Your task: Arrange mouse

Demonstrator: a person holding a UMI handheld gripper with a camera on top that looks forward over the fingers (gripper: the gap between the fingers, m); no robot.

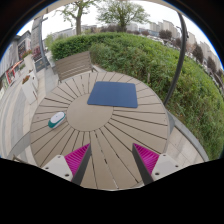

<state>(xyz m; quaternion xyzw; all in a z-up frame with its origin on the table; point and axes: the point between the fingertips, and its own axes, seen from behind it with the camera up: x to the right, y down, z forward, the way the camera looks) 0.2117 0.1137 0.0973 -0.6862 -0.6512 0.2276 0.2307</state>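
A small white and green mouse (56,119) lies on the round slatted wooden table (100,125), toward its left edge. A dark blue mouse mat (112,94) lies flat on the far middle of the table. My gripper (112,160) hovers over the near part of the table, its fingers wide apart with nothing between them. The magenta pads (77,160) show on the inner faces. The mouse is ahead and well to the left of the left finger; the mat is straight ahead beyond the fingers.
A wooden chair (72,65) stands at the far left side of the table. A green hedge (150,55) runs behind and to the right. A thin pole (181,50) rises at the right. Paving and buildings lie to the left.
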